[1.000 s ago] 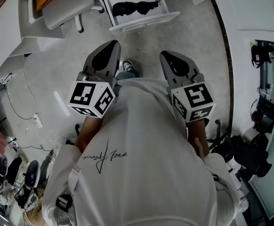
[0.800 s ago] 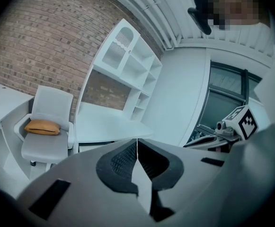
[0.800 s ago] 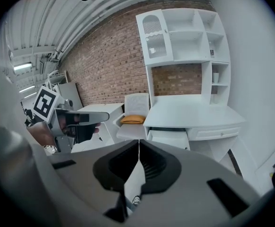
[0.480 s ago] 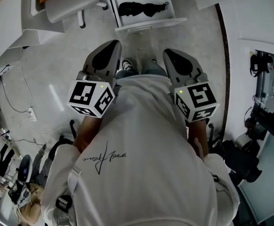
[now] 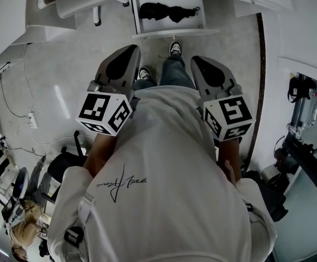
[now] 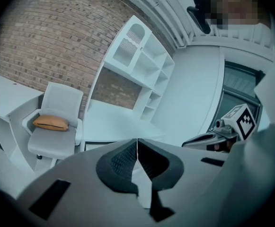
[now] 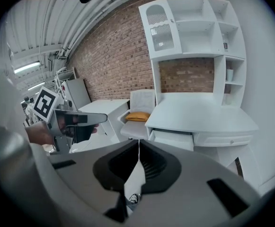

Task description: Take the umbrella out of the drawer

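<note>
A black folded umbrella (image 5: 168, 11) lies in the open white drawer (image 5: 172, 33) at the top of the head view, well ahead of both grippers. My left gripper (image 5: 127, 52) and right gripper (image 5: 198, 62) are held side by side in front of the person's chest, pointing toward the drawer. In the left gripper view the left gripper (image 6: 137, 142) is shut with nothing between its pads. The right gripper (image 7: 138, 143) is likewise shut and empty. The right gripper view shows the drawer (image 7: 171, 140) pulled out under the desk, its inside hidden.
A white chair (image 5: 84, 1) with an orange cushion (image 7: 138, 116) stands left of the drawer. The white desk (image 7: 201, 115) carries a shelf hutch (image 7: 189, 27). Cables (image 5: 16, 113) lie on the floor at left, dark equipment (image 5: 305, 135) stands at right. The person's shoe (image 5: 174, 48) is near the drawer.
The person has stepped toward the desk: the drawer and umbrella have shifted right in the head view, and a foot now shows in front. Both grippers stay shut.
</note>
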Available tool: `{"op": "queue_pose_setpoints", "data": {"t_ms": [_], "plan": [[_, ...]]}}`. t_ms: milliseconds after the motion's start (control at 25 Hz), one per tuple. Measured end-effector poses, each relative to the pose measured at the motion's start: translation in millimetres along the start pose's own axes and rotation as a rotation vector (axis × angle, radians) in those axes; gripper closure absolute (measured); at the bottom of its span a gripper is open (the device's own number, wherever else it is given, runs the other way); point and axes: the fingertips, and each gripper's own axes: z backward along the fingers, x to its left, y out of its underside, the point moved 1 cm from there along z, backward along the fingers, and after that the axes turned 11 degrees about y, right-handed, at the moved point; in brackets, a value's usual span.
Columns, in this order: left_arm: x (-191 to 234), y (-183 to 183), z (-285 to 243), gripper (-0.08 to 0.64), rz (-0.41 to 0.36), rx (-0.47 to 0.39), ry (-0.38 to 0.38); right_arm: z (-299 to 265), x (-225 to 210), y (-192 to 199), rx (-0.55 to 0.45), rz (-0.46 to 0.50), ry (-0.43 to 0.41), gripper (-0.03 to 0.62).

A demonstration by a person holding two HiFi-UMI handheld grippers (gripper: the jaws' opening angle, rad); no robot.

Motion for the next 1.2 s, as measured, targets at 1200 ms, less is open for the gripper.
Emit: {"op": "queue_pose_setpoints", "data": {"t_ms": [1200], "plan": [[21.4, -38.8, -163.5, 0.543, 0.038, 0.011, -0.367, -139.8, -153.0, -61.1, 0.079, 0.157, -0.394, 0.566]]}}
